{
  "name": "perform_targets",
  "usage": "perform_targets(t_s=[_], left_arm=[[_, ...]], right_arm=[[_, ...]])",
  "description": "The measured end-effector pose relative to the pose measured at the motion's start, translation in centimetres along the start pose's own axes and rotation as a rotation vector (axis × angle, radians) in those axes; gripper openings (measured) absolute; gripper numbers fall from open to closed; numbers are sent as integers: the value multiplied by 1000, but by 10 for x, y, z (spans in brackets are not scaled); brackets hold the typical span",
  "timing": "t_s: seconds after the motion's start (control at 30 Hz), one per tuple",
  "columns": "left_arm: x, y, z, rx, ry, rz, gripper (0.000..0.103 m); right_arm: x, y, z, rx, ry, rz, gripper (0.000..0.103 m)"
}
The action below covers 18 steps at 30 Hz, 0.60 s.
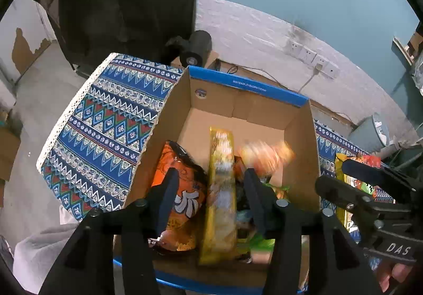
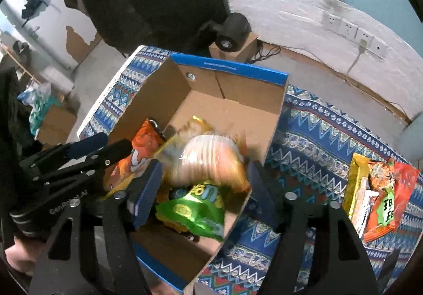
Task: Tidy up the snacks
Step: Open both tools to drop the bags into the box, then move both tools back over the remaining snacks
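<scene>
Your cardboard box (image 2: 232, 99) holds four snack packs: orange (image 1: 185, 189), long yellow (image 1: 220, 189), green (image 2: 195, 210), and a blurred clear-wrapped one (image 2: 208, 160). Two more packs (image 2: 380, 189) lie on the patterned worktop (image 2: 317, 131). Your left claw (image 1: 208, 194) and right claw (image 2: 203, 189) are both spread, pinching nothing.

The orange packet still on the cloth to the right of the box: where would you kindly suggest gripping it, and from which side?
Probably by its near short edge, coming from above. The orange packet lies flat, its left side over the yellow packet, so only the free edges give the open right gripper something thin to pinch.
</scene>
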<state>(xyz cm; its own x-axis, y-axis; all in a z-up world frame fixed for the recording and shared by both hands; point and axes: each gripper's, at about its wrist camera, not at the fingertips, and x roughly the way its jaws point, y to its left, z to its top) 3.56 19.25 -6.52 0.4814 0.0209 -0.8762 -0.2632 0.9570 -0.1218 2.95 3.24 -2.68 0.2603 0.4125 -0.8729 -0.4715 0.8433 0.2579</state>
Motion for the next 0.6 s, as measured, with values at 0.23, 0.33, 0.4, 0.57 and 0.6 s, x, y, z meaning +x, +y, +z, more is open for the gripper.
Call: perform_targets(t_s=[0.23, 0.33, 0.4, 0.57, 0.6], left_arm=[[-6, -20, -4, 43, -1, -16, 63], [-9, -31, -7, 80, -10, -29, 64], [-12, -42, -8, 109, -18, -35, 66], [-16, -62, -13, 160, -35, -53, 69], [-16, -65, -13, 165, -36, -56, 69]], right_arm=[[-22, -23, -6, 40, -35, -32, 75], [-30, -33, -10, 46, -47, -57, 75], [-35, -41, -14, 55, -52, -65, 75], [-45, -63, -25, 82, -59, -93, 75], [-48, -67, -28, 89, -61, -97, 75]])
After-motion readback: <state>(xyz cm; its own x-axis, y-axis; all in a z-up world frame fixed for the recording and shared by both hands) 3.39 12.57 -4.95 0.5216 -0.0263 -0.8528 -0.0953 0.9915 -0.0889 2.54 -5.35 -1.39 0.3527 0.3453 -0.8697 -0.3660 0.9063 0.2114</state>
